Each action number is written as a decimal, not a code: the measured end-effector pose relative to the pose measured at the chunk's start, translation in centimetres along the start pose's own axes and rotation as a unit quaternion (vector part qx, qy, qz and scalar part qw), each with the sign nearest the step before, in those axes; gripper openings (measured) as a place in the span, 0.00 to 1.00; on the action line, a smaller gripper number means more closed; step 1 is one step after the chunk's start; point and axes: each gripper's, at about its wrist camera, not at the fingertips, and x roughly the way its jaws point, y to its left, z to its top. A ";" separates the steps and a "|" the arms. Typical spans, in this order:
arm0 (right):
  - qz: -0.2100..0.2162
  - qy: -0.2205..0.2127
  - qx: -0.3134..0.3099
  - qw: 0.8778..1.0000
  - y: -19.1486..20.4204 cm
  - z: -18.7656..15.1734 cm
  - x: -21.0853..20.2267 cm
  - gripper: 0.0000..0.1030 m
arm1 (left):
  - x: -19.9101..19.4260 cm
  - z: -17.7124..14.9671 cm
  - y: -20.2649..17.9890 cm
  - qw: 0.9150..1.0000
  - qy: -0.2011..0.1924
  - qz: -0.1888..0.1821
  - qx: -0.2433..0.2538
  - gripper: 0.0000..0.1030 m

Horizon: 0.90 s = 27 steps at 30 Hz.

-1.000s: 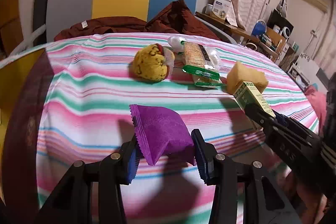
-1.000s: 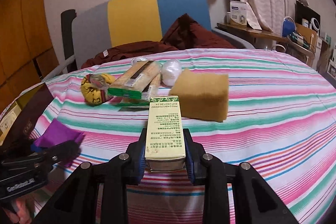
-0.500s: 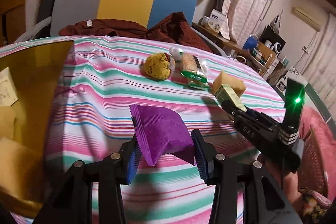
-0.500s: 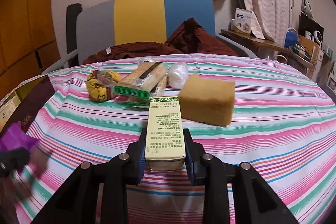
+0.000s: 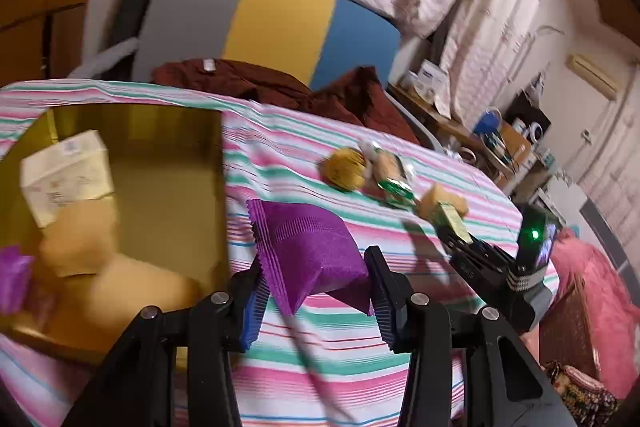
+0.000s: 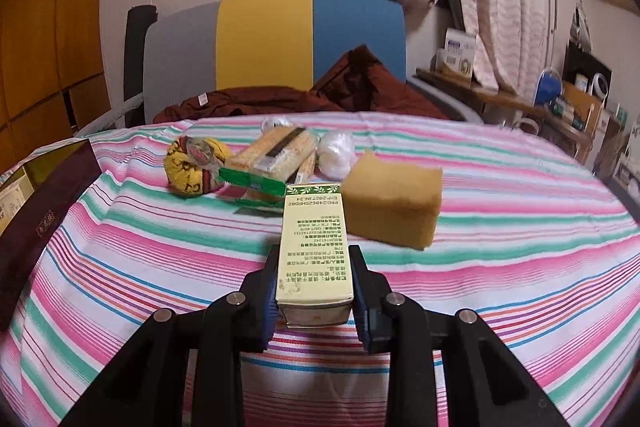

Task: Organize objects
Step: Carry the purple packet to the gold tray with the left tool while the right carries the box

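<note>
My left gripper [image 5: 316, 291] is shut on a purple snack packet [image 5: 312, 251], held above the striped tablecloth just right of a gold-lined open box [image 5: 172, 163]. The box holds a white carton [image 5: 68, 179], tan sponges [image 5: 80, 243] and a purple item [image 5: 14, 283]. My right gripper [image 6: 314, 287] is shut on a pale green carton [image 6: 314, 243] above the table; it also shows in the left wrist view [image 5: 452, 223]. On the table lie a yellow sponge [image 6: 394, 203], a cracker pack [image 6: 272, 155], a yellow pouch [image 6: 194, 167] and a white wrapped ball [image 6: 338, 151].
The box's dark maroon outer wall [image 6: 44, 223] stands at the left edge of the right wrist view. A chair with a brown garment [image 6: 280, 99] is behind the table. Cluttered shelves [image 6: 560, 99] stand at the right.
My left gripper has swung left with the purple packet, bringing the gold box and its contents into view. The right gripper has held nearly still with the carton.
</note>
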 end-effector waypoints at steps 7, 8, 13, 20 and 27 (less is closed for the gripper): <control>-0.007 -0.003 -0.033 0.999 1.1 0.2 -0.3 0.29 | -3.4 0.3 6.0 0.997 -0.011 0.042 -0.067 0.45; -0.008 -0.003 -0.036 0.999 1.2 0.3 -0.3 0.29 | -3.7 0.3 6.8 0.996 -0.012 0.044 -0.077 0.45; -0.016 -0.001 -0.063 0.998 2.7 0.7 -0.6 0.29 | -4.7 -0.2 9.7 0.993 -0.009 0.068 -0.094 0.45; 0.070 -0.032 -0.005 0.997 6.2 3.5 -4.0 0.29 | -4.1 -1.1 11.8 0.990 0.021 0.079 -0.113 0.45; 0.210 -0.021 -0.058 0.976 15.7 5.6 -5.9 0.29 | -3.9 -1.2 12.3 0.990 0.030 0.091 -0.103 0.45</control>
